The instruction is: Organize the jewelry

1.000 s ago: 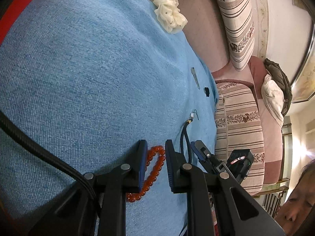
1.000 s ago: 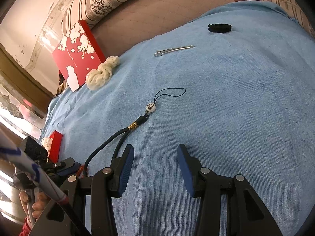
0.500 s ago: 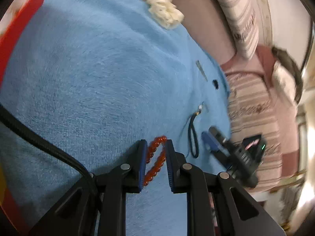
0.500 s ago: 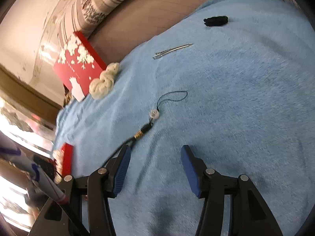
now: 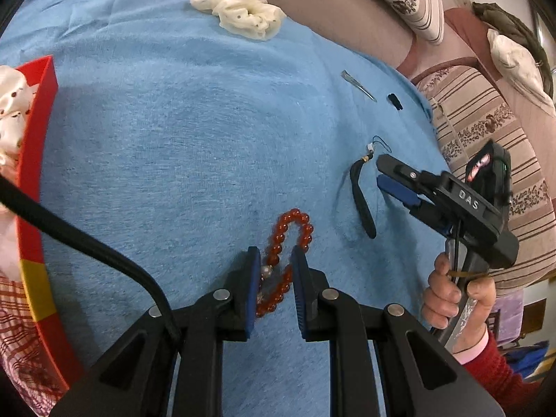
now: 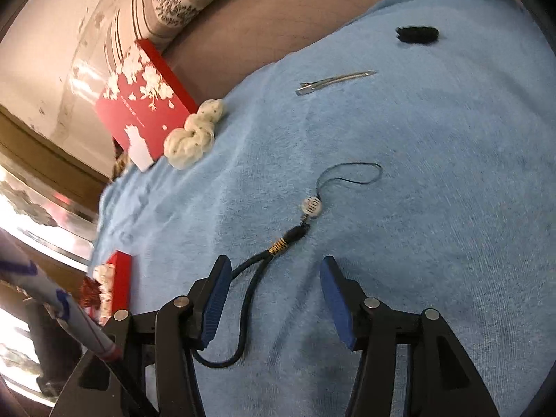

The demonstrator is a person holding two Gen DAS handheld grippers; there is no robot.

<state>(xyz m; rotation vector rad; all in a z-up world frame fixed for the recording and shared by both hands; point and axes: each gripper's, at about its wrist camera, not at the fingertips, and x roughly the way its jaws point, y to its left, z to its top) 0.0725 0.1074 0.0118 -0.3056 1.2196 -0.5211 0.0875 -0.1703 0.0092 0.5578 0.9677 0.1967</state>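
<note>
- Your left gripper [image 5: 274,271] has its jaws drawn close together on the red bead bracelet [image 5: 286,243]; the near part of the loop, with a silvery bead, sits between the blue pads, and the far end of the loop sticks out beyond the fingertips over the blue cloth [image 5: 173,146].
- Whether the bracelet's far end rests on the cloth or hangs just above it, you cannot tell from these views.
- Your right gripper [image 6: 274,278] stands with its jaws apart and nothing pressed between the pads. The black cord charm [image 6: 278,246] lies on the cloth in front of it: the thick cord loop curls between the jaws, touching or just beside the left pad, and the white bead and thin string loop lie beyond the fingertips.
- Seen from the left wrist, the right gripper [image 5: 392,180] is just to the right of the bracelet, with your hand [image 5: 455,295] on its handle.
- Beyond the charm from the right gripper lie a silver hair clip [image 6: 335,81] and, further off, a black hair tie [image 6: 417,34].
- Far left of the bracelet stands the red box [image 5: 33,160], cream fabric inside; a cream scrunchie [image 5: 243,17] lies at the cloth's far edge, beside the red lid [image 6: 139,114].
</note>
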